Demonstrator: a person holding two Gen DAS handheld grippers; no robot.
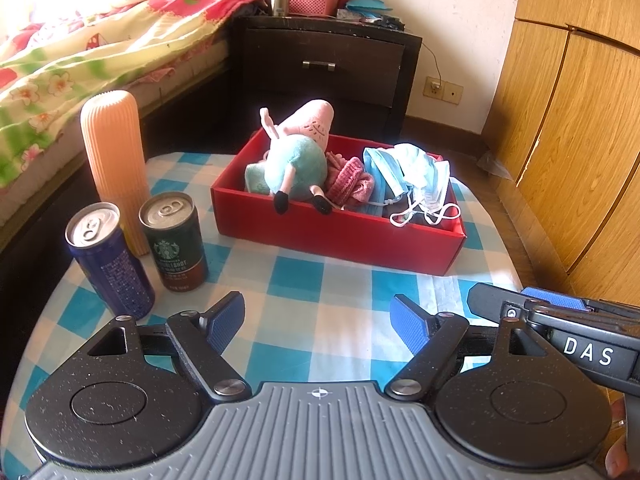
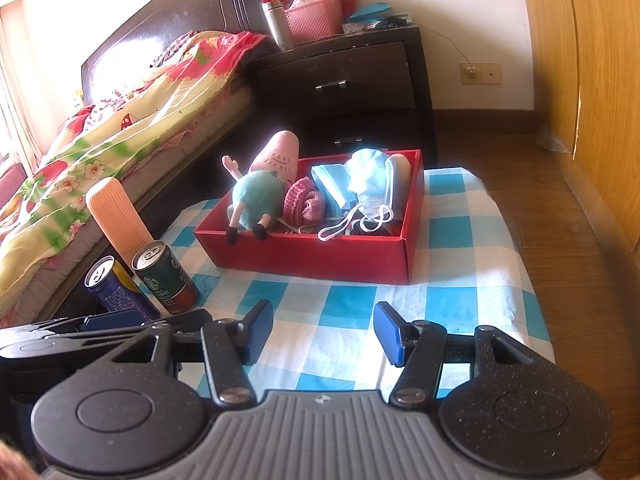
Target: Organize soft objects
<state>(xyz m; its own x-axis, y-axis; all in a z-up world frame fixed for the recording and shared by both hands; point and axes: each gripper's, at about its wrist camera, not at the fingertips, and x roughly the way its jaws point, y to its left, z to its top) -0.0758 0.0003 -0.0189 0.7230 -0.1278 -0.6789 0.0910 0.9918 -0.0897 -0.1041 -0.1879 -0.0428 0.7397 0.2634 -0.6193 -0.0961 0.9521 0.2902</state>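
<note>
Both claws stand spread and empty over the checked cloth: the left gripper (image 1: 319, 322) and the right gripper (image 2: 323, 333), side by side. Ahead, the plush pig (image 1: 294, 156), pink knit hat (image 1: 350, 182) and face masks (image 1: 408, 178) already lie in the red box (image 1: 340, 236). A careless sweep leftward could topple the two cans (image 1: 140, 248) or the ribbed orange bottle (image 1: 114, 168). Mask loops drape over the rim and may snag. Only the right view shows the box's far corner.
</note>
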